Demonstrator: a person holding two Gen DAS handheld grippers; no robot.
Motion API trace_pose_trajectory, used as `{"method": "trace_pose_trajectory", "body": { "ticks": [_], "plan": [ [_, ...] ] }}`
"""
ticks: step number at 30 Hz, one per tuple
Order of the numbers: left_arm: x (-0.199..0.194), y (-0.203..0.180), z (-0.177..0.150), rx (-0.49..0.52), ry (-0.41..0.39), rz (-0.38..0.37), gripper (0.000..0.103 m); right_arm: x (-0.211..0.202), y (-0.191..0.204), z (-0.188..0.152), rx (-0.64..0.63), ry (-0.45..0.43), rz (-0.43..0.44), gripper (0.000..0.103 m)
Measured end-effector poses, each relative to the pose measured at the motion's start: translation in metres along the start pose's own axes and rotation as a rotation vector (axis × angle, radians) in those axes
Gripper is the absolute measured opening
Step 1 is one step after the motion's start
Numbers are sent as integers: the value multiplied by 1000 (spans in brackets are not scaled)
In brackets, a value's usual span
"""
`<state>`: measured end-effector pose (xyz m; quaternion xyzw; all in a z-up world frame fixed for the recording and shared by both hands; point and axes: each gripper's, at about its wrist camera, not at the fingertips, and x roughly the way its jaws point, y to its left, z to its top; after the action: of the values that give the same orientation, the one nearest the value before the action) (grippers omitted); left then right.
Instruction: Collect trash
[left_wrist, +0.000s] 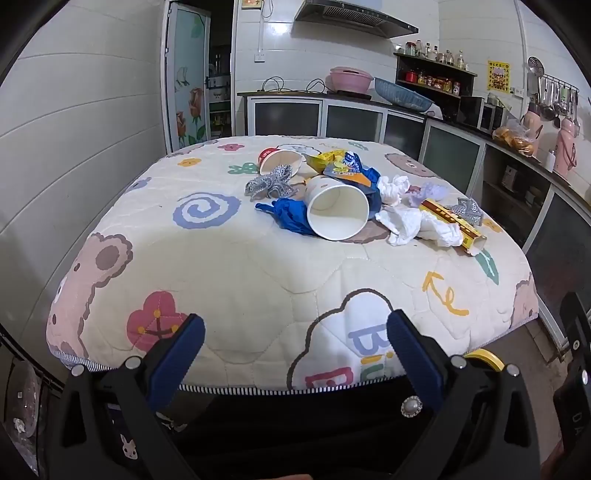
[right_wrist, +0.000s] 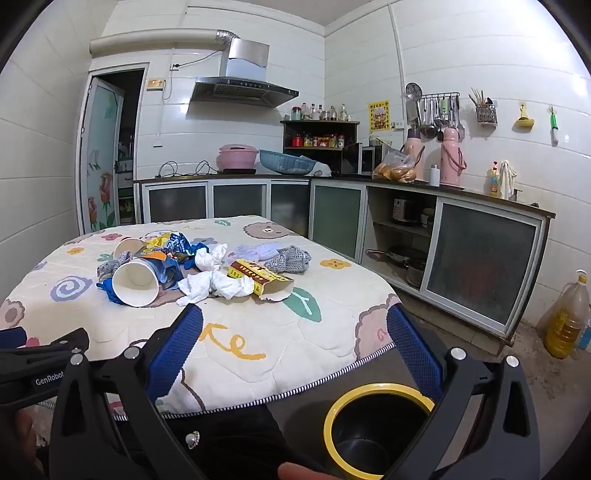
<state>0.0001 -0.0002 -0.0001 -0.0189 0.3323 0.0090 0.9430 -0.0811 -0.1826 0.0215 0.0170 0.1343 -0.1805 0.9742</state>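
Observation:
A pile of trash lies on the quilted table (left_wrist: 240, 266): a white paper cup on its side (left_wrist: 338, 212), a second cup (left_wrist: 279, 159), a blue glove (left_wrist: 288, 214), crumpled tissues (left_wrist: 417, 223), a yellow-red carton (left_wrist: 452, 225), snack wrappers (left_wrist: 345, 166) and silver mesh scraps (left_wrist: 267, 184). The pile also shows in the right wrist view, with the cup (right_wrist: 135, 282), tissues (right_wrist: 218, 284) and carton (right_wrist: 260, 278). A black bin with a yellow rim (right_wrist: 376, 428) stands on the floor below the table's near edge. My left gripper (left_wrist: 295, 339) and right gripper (right_wrist: 295, 332) are both open and empty, short of the pile.
Kitchen counters with glass-door cabinets (right_wrist: 480, 254) run along the back and right walls. A large oil bottle (right_wrist: 567, 321) stands on the floor at right. An open door (right_wrist: 103, 162) is at back left. The left gripper's body (right_wrist: 40, 365) shows at the right view's left edge.

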Motion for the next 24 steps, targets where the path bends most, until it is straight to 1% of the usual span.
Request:
{"method": "trace_pose_trajectory", "body": {
  "ticks": [4, 5, 24],
  "plan": [
    [3, 0, 1, 0, 9, 1, 95, 1, 0, 0, 4, 8, 3, 96],
    [0, 0, 0, 1, -8, -1, 95, 1, 0, 0, 3, 8, 4, 96],
    [-2, 0, 3, 3, -6, 1, 95, 2, 1, -1, 2, 13, 4, 96]
  ]
}}
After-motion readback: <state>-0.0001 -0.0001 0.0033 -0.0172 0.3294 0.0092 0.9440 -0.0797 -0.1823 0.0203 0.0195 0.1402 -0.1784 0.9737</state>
